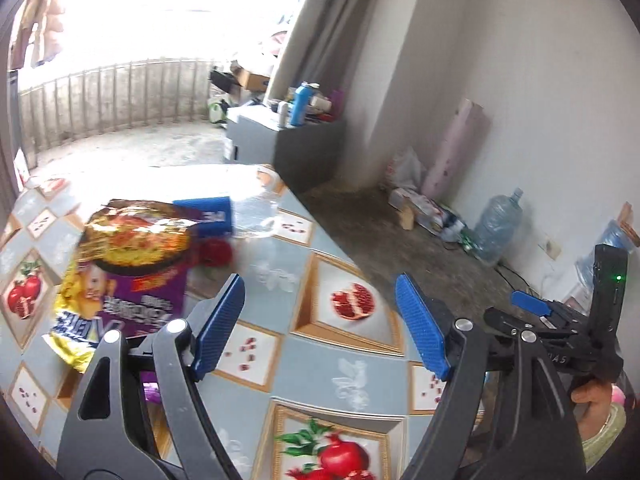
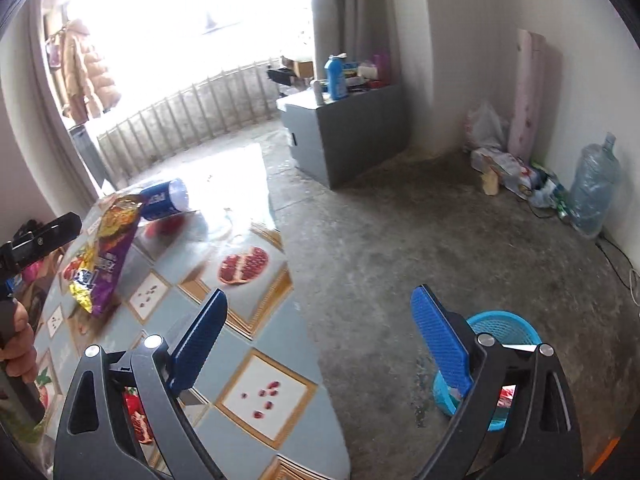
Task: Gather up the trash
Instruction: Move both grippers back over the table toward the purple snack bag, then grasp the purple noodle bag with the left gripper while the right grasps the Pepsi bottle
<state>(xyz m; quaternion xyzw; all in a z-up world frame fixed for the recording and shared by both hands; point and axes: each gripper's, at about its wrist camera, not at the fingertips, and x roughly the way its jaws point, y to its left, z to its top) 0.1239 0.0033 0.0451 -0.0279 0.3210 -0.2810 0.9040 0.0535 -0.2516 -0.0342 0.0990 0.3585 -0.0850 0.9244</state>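
Observation:
A purple and yellow snack bag [image 1: 124, 264] lies on the table with the pomegranate-pattern cloth [image 1: 320, 364]. It also shows in the right wrist view [image 2: 104, 256]. A blue can [image 1: 206, 216] lies on its side behind the bag and shows in the right wrist view [image 2: 166, 198] too. A clear crumpled plastic bottle [image 1: 256, 216] lies next to the can. My left gripper [image 1: 320, 320] is open and empty above the table, right of the bag. My right gripper [image 2: 320, 340] is open and empty over the table's right edge. A blue mesh waste basket [image 2: 492, 364] stands on the floor, partly behind the right finger.
A grey cabinet [image 2: 344, 132] with bottles on top stands by the curtain. Large water jugs [image 2: 594, 188], bags and a pink roll [image 2: 528, 96] line the far wall. The floor [image 2: 400, 240] is bare concrete. The right gripper's body [image 1: 560, 320] shows in the left wrist view.

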